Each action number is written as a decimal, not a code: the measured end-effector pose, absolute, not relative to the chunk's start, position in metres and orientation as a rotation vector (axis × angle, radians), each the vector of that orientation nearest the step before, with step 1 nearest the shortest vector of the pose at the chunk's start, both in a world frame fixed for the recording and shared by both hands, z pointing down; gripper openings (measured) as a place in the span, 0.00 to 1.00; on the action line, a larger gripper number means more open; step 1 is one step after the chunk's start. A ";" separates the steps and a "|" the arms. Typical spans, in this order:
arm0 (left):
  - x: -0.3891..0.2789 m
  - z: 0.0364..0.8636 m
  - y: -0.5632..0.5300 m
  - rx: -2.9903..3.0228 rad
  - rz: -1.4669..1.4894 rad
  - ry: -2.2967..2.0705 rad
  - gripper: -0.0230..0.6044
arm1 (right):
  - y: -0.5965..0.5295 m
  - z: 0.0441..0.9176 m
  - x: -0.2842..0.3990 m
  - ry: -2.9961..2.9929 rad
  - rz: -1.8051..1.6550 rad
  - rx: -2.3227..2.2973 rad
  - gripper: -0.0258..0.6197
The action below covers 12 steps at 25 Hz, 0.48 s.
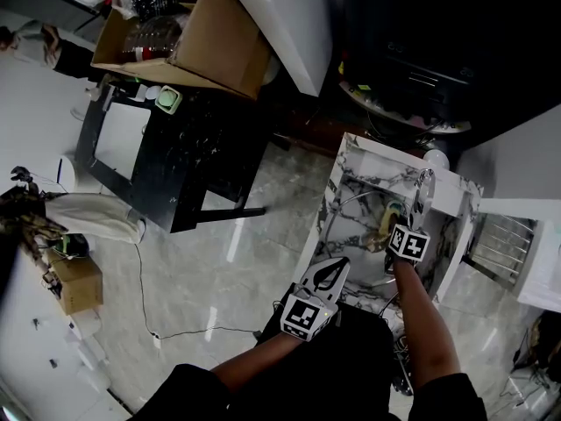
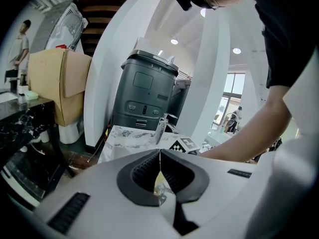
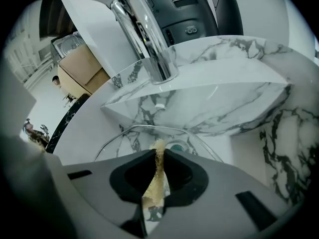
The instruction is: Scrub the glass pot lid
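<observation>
- One glass pot lid (image 3: pixel 130 142) lies in the white marble sink (image 3: pixel 239 83). Its clear, curved rim arches just ahead of the right gripper (image 3: pixel 158 154).
- One thin yellow scrub pad (image 3: pixel 152 185) is pinched edge-on between the right gripper's fingers (image 3: pixel 180 172). They are closed onto it, and the pad's top edge sticks out past the fingertips toward the lid.
- One chrome faucet (image 3: pixel 142 34) rises from the sink's back ledge, above the lid.
- The sink holds only the lid and the pad-bearing gripper, as far as the views show.
- The left gripper (image 2: pixel 160 153) sits at the near edge of the sink. Its fingers (image 2: pixel 142 174) meet at the tips, with nothing seen clamped between them.
- Two grippers in all, each with one marker cube.
- Two cardboard boxes show in the head view. A large open one (image 1: pixel 219 42) stands on the black marbled bench (image 1: pixel 184 156) and holds dark packaged items. A small one (image 1: pixel 77 283) is on the glossy floor (image 1: pixel 219 270), well apart from the sink.
</observation>
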<state>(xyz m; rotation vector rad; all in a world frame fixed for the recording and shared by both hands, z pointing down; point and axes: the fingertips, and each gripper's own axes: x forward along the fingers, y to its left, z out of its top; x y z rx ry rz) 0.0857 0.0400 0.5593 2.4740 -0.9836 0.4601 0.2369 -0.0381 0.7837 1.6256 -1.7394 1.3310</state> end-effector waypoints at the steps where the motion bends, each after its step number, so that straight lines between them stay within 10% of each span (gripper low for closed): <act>1: 0.086 0.559 0.041 2.476 0.460 -0.982 0.06 | -0.037 0.784 0.239 -1.735 1.333 1.632 0.13; 12: 0.086 0.556 0.049 2.482 0.455 -0.976 0.06 | -0.019 0.782 0.261 -1.702 1.323 1.672 0.13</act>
